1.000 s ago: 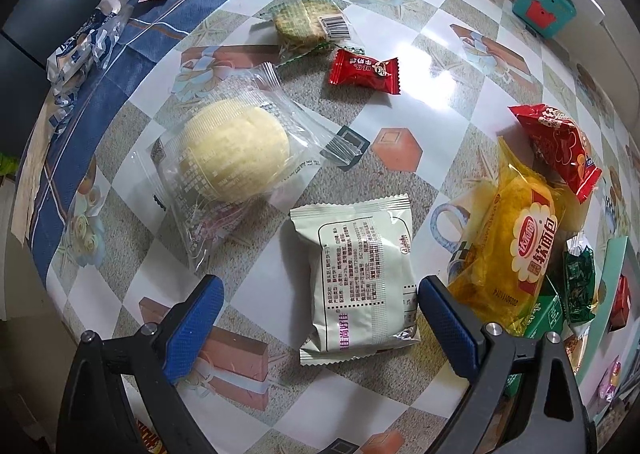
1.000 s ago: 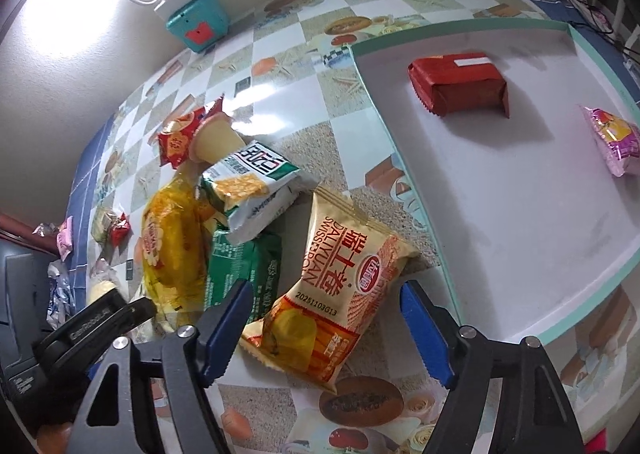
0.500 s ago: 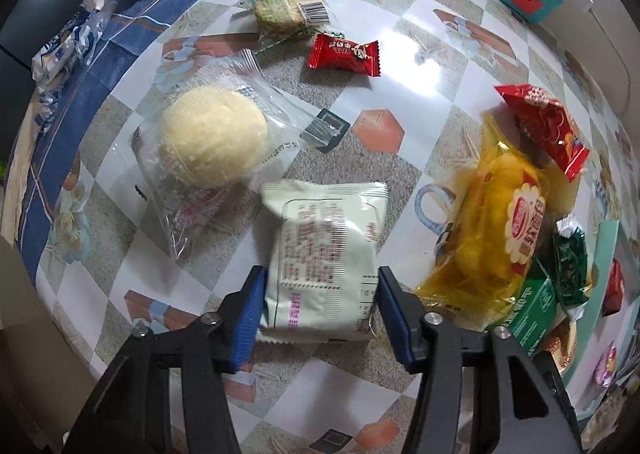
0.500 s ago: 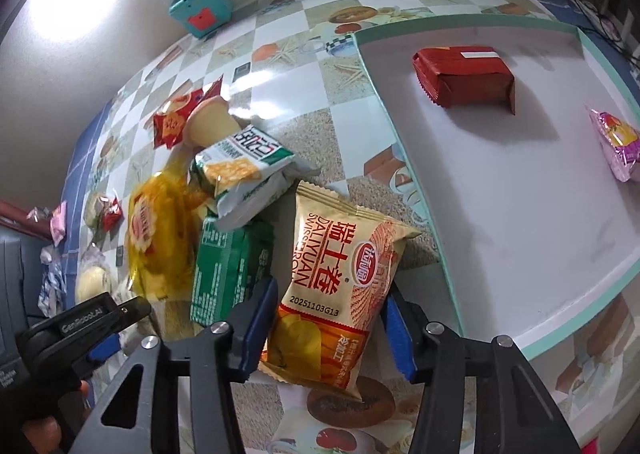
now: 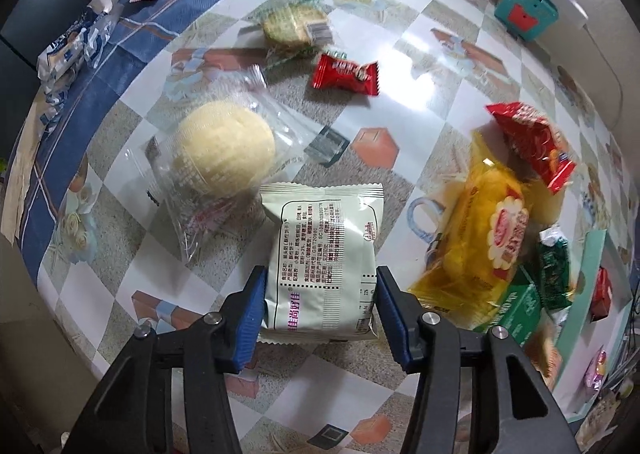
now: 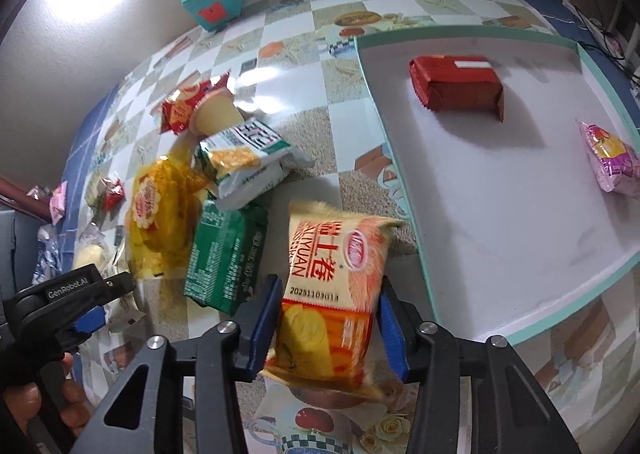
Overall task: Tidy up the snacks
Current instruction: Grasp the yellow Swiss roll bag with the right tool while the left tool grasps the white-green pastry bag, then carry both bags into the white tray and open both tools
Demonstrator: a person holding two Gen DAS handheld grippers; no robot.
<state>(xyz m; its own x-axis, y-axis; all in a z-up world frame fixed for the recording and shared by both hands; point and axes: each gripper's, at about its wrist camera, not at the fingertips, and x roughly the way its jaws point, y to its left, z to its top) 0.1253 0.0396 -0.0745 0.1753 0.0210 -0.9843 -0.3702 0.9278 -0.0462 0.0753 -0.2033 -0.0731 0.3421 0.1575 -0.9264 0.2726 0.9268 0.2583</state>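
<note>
green packet [image 6: 228, 258], yellow bag [image 6: 156, 210] — beside gripped orange packet [image 6: 336, 290]

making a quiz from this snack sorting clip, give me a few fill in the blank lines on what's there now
1. The left gripper has its jaws around a pale ____ packet.
2. The right gripper's jaws are closing on the ____ packet.
3. The tray holds a pink packet and a ____ packet.

Missing words: green; orange; red
</note>
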